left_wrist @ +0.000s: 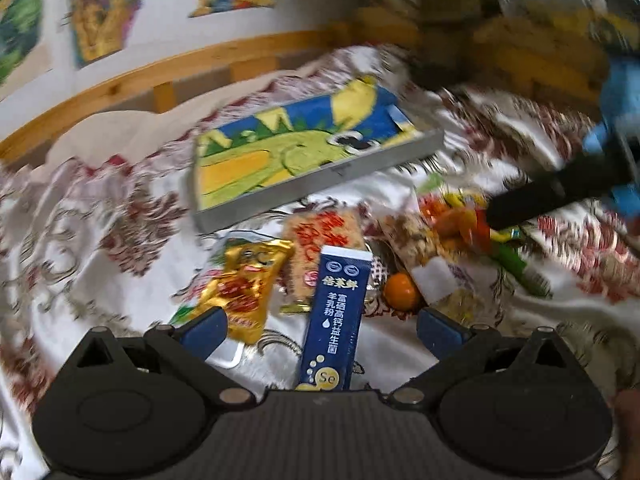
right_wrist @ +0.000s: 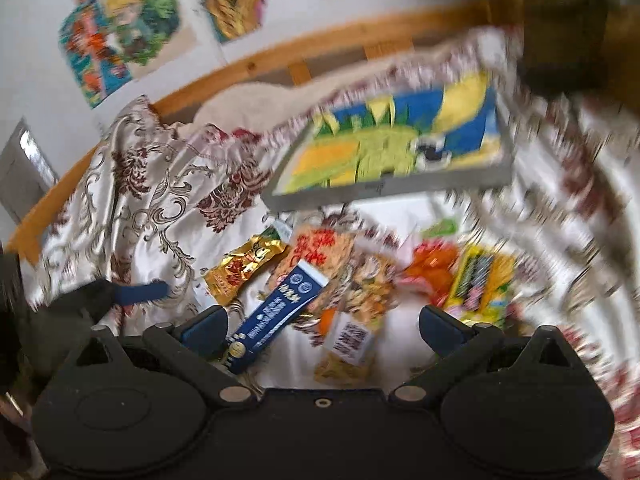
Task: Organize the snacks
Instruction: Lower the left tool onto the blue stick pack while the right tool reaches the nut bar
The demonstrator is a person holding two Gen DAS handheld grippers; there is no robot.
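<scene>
Left wrist view: left gripper (left_wrist: 322,326) spread wide over a snack pile, pinching nothing.
Blue sachet (left_wrist: 334,320) lies lower centre; right gripper (right_wrist: 323,326) likewise spread; grey tray (left_wrist: 320,184) above.

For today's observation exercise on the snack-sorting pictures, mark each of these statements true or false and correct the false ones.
1. The left tongs are clamped on the gold packet. False: they are open and hold nothing.
2. A dark blue stick pack lies between the fingers of the left tongs. True.
3. The snacks lie on a bare wooden table. False: they lie on a white cloth with dark red patterns.
4. A grey-framed tray with a green and yellow picture lies beyond the snacks. True.
5. The right tongs are open. True.
6. The small orange ball sits inside the tray. False: it lies on the cloth among the packets.
</scene>
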